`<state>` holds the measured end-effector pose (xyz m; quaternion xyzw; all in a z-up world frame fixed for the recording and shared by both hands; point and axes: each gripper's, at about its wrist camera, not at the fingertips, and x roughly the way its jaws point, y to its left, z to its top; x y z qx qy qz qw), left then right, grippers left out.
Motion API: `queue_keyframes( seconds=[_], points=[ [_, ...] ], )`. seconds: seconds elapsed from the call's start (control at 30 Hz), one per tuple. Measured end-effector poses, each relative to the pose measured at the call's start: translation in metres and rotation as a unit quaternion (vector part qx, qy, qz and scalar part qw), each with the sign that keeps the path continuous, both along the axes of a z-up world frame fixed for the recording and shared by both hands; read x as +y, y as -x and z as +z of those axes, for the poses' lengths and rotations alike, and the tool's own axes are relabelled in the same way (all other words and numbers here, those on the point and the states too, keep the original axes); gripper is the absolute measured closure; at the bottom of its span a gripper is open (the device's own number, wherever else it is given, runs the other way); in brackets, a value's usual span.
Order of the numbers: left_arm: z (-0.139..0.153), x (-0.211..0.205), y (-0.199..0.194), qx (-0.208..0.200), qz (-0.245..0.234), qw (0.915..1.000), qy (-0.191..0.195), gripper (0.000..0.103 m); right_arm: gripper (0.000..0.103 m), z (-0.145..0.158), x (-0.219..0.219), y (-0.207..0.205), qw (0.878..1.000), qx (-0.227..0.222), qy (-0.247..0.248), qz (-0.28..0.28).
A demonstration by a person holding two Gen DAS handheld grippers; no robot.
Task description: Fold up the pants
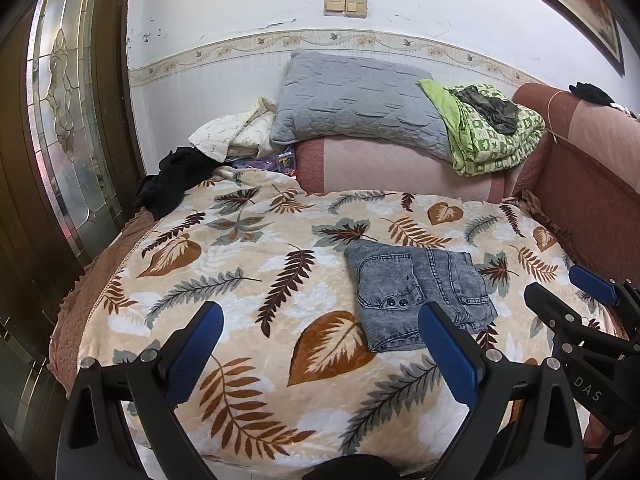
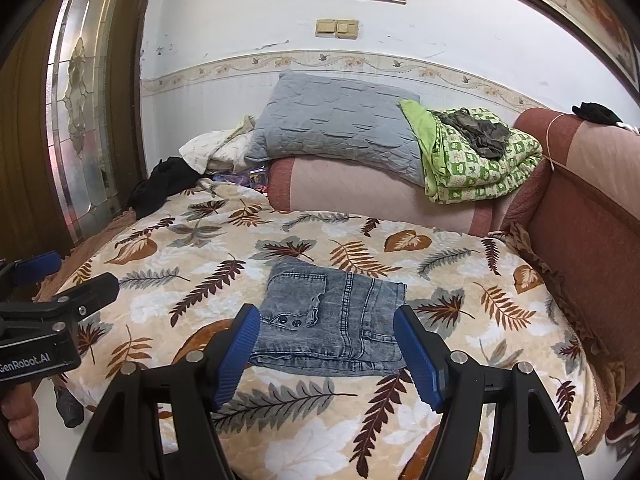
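1. I see the pants [image 2: 334, 316] folded into a compact stack on the bed [image 2: 500, 332], lying flat at 12 o'clock from my right gripper [image 2: 326, 354].
2. Its jaws stand released, grasping nothing.
3. My left gripper [image 1: 320, 354], at 8 o'clock from the pants, is likewise spread and empty.

Faded denim pants [image 2: 332, 316], plush blanket [image 2: 192, 248]

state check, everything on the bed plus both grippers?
jeans: folded into a compact stack, flat on the blanket, not held
left gripper: open, empty, short of the jeans
right gripper: open, empty, jeans' near edge shows between its fingers
leaf blanket: spread flat
grey pillow: leaning on the wall
green quilt: folded
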<state>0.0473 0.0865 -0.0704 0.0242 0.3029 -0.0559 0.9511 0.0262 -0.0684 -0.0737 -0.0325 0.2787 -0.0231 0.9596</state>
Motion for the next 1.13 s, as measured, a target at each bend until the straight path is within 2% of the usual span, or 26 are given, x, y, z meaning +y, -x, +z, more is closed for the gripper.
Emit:
queue_keyframes(
  seconds=[0.47, 1.03, 1.13],
  points=[
    [-0.006, -0.013, -0.012, 0.015, -0.009, 0.9997, -0.015, 0.005, 0.030, -0.010, -0.011, -0.012, 1.000, 0.009, -0.018, -0.005],
    [-0.009, -0.016, -0.021, 0.007, -0.015, 0.9997, -0.019, 0.005, 0.030, -0.015, -0.013, -0.024, 0.999, 0.018, -0.026, -0.002],
    [-0.017, -0.017, -0.030, 0.019, -0.017, 0.9995, -0.019, 0.005, 0.030, -0.020, -0.021, -0.031, 0.999, 0.020, -0.026, -0.006]
  ],
)
